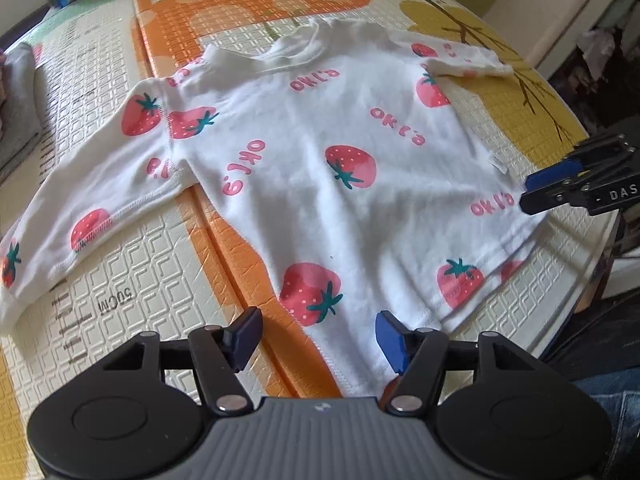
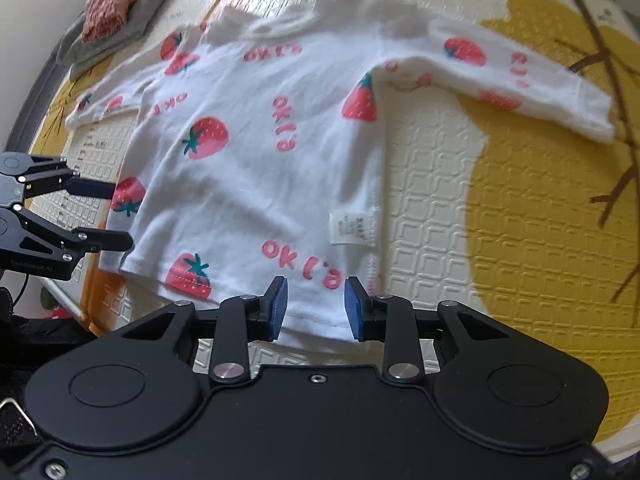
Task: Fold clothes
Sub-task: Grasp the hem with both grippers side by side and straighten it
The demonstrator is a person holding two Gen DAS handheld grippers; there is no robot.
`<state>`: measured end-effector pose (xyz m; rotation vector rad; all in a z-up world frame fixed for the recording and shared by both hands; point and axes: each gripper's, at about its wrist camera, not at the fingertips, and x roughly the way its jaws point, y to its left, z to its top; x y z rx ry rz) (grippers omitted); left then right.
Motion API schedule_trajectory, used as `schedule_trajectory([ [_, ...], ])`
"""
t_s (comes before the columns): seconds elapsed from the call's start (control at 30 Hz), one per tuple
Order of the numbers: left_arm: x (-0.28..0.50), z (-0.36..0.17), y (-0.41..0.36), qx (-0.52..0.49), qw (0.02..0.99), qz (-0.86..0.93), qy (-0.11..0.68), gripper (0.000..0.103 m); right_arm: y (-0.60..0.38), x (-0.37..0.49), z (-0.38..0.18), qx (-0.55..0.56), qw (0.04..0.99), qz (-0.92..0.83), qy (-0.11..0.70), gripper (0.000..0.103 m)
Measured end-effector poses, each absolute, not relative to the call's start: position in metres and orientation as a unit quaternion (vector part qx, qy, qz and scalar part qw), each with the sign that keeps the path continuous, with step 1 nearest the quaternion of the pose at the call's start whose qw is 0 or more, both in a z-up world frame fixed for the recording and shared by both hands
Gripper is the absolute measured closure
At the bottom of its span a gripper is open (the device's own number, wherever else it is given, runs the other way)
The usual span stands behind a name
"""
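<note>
A white long-sleeved shirt (image 1: 320,140) with red strawberries and pink lettering lies spread flat on the play mat (image 1: 120,280). My left gripper (image 1: 318,338) hovers open over its near left hem corner, with the hem under the gap and neither pad touching it. In the right wrist view that gripper (image 2: 120,216) stands at the shirt's (image 2: 248,160) left edge. My right gripper (image 2: 316,304) is over the near right hem, jaws partly apart, cloth lying flat beneath them. It also shows at the shirt's right edge (image 1: 528,192). A care label (image 2: 346,228) sits on the side seam.
One sleeve (image 1: 80,208) stretches out to the left, the other sleeve (image 2: 520,88) out to the right. Grey and pink folded cloths (image 2: 112,12) lie at the mat's far left. The mat's edge (image 1: 580,300) runs close on the right, with a person's jeans leg (image 1: 616,400) beyond it.
</note>
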<state>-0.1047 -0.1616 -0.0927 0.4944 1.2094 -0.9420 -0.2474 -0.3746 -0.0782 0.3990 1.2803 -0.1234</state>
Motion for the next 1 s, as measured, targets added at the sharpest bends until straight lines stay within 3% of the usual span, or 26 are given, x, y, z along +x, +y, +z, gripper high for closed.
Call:
schedule_trajectory([
  [0.13, -0.101, -0.094, -0.159, 0.198, 0.698, -0.411, 0.552, 0.038, -0.386, -0.255, -0.076, 0.184, 0.782, -0.081, 0.59, 0.07],
  [0.23, -0.1, -0.094, -0.16, 0.194, 0.703, -0.402, 0.554, 0.046, -0.391, -0.259, -0.084, 0.192, 0.772, -0.085, 0.599, 0.07],
  [0.37, -0.096, -0.091, -0.157, 0.199, 0.713, -0.384, 0.551, 0.069, -0.384, -0.261, -0.089, 0.201, 0.768, -0.072, 0.604, 0.073],
  [0.4, -0.095, -0.089, -0.155, 0.192, 0.714, -0.388, 0.55, 0.083, -0.382, -0.262, -0.09, 0.2, 0.769, -0.069, 0.604, 0.076],
  [0.43, -0.094, -0.087, -0.153, 0.177, 0.711, -0.395, 0.554, 0.087, -0.38, -0.262, -0.09, 0.2, 0.769, -0.068, 0.603, 0.078],
  [0.67, -0.096, -0.088, -0.159, 0.175, 0.698, -0.4, 0.568, 0.092, -0.379, -0.264, -0.09, 0.214, 0.767, -0.064, 0.601, 0.088],
  [1.0, -0.082, -0.08, -0.152, 0.202, 0.689, -0.387, 0.579, 0.096, -0.379, -0.267, -0.085, 0.241, 0.752, -0.036, 0.612, 0.09],
])
